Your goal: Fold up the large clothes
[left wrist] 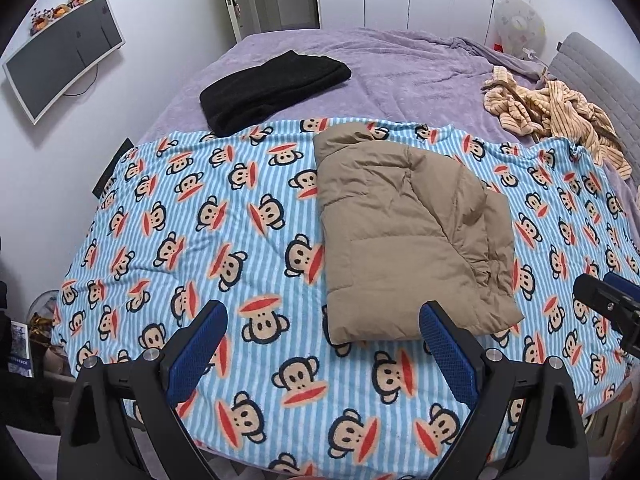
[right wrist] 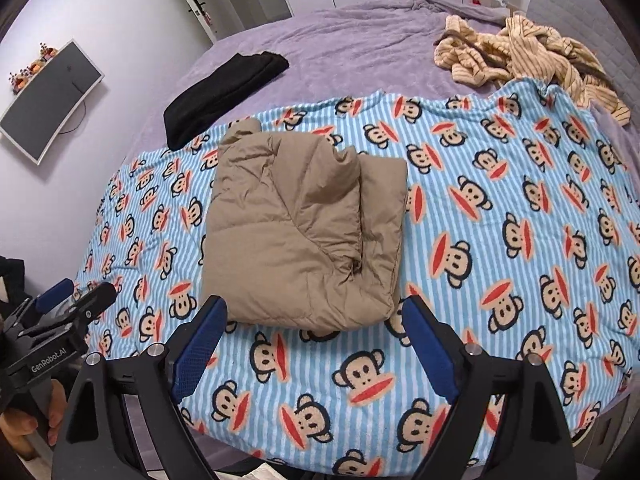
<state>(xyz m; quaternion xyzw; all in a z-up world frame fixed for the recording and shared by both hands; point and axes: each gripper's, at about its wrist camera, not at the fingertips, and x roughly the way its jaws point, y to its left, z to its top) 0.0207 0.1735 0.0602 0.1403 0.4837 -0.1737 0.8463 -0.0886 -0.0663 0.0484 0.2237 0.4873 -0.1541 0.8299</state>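
Well clear of folded jacket [right wrist: 304, 236]: both tools [left wrist: 322, 320] [right wrist: 308, 316], jaws wide, angled down.

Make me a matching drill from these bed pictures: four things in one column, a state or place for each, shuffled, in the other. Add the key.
Things:
1. tan puffer jacket
2. black garment
3. striped beige clothes
4. left tool

States or places:
A. crumpled heap near the headboard
B. open, holding nothing
C. folded, lying on the monkey-print blanket
D. folded, mostly on the purple bedspread

Pairs: 1-C, 2-D, 3-A, 4-B
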